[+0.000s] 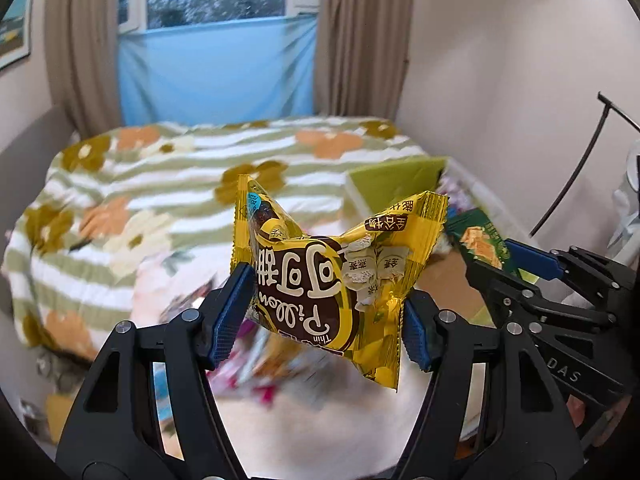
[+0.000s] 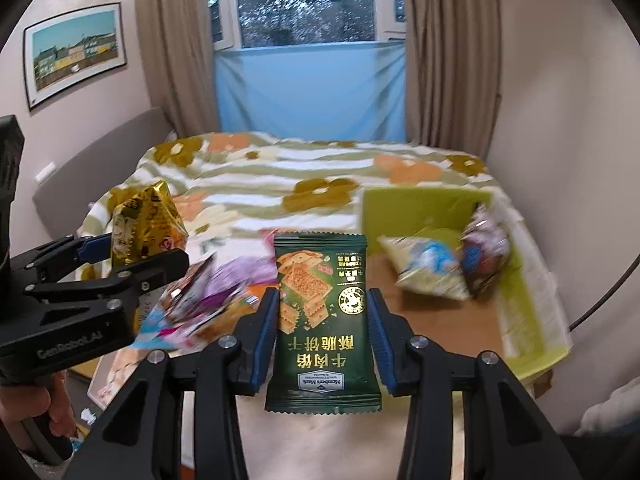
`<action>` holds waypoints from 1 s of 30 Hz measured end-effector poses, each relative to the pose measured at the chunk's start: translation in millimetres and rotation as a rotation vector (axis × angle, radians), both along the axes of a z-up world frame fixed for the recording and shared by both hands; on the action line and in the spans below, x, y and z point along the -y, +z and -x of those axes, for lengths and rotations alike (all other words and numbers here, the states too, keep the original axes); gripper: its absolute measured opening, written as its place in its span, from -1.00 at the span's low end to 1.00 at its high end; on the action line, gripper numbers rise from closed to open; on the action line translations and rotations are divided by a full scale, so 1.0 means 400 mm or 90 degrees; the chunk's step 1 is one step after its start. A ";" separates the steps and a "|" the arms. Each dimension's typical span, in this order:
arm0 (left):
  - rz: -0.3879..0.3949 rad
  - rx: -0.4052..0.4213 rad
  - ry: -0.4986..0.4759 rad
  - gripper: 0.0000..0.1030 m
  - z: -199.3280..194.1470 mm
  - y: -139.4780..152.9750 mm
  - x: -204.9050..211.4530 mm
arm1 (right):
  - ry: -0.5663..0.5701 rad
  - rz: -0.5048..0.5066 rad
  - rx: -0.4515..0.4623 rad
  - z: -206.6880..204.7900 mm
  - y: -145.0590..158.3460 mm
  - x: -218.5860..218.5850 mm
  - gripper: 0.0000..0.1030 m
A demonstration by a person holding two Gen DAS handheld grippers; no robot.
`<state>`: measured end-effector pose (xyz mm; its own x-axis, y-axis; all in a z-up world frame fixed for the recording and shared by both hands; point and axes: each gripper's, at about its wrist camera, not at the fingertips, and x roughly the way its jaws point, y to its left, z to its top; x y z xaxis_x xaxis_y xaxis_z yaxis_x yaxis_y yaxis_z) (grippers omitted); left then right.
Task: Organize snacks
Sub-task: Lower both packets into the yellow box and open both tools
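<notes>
both claws clamped, left gripper (image 1: pixel 326 312) on yellow packet (image 1: pixel 336 272), right gripper (image 2: pixel 322 336) on green cracker packet (image 2: pixel 322 320); my thin edge grips may slip short of the green box (image 2: pixel 520 292).

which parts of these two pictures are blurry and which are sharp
Left wrist view: the yellow snack packet in the left gripper is sharp; the snacks below are smeared. Right wrist view: the green cracker packet is crisp, the green box blurred.

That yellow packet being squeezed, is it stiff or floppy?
Probably floppy: the yellow packet buckles into a V between the left tool's pads. Likely light, since its free corners stand up unsupported. The glossy foil may be slippery.
</notes>
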<state>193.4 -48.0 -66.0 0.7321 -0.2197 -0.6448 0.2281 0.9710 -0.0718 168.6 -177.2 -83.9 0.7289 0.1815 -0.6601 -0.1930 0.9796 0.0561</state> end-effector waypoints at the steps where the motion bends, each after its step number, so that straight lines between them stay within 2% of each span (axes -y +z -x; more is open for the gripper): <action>1: 0.001 0.003 -0.002 0.24 -0.013 0.007 0.027 | -0.003 -0.001 0.002 -0.012 0.008 0.027 -0.23; 4: 0.011 -0.001 -0.019 0.24 -0.068 0.014 0.132 | -0.015 0.002 0.000 -0.052 0.024 0.116 -0.23; 8: 0.002 -0.022 -0.035 0.24 -0.147 -0.015 0.272 | -0.029 -0.003 -0.015 -0.105 0.027 0.245 -0.23; 15: -0.070 -0.088 -0.036 0.24 -0.242 -0.131 0.468 | -0.031 -0.012 -0.041 -0.169 0.000 0.403 -0.23; 17: -0.081 -0.108 -0.030 0.24 -0.250 -0.168 0.496 | -0.023 -0.017 -0.050 -0.183 -0.013 0.435 -0.23; 19: -0.092 -0.120 -0.036 0.33 -0.252 -0.196 0.523 | -0.016 -0.020 -0.058 -0.194 -0.026 0.453 -0.23; 20: -0.099 -0.120 -0.033 0.52 -0.251 -0.201 0.530 | -0.010 -0.023 -0.064 -0.200 -0.034 0.463 -0.23; 21: -0.108 -0.117 -0.024 0.86 -0.248 -0.203 0.534 | -0.006 -0.025 -0.067 -0.205 -0.040 0.469 -0.23; 22: -0.108 -0.111 -0.019 0.99 -0.244 -0.201 0.532 | -0.001 -0.028 -0.070 -0.208 -0.047 0.477 -0.23; 25: -0.085 -0.110 -0.018 0.99 -0.231 -0.190 0.515 | 0.010 -0.034 -0.076 -0.220 -0.057 0.492 -0.23; 30: -0.090 -0.125 0.016 0.99 -0.198 -0.176 0.459 | 0.034 -0.040 -0.084 -0.228 -0.062 0.498 -0.23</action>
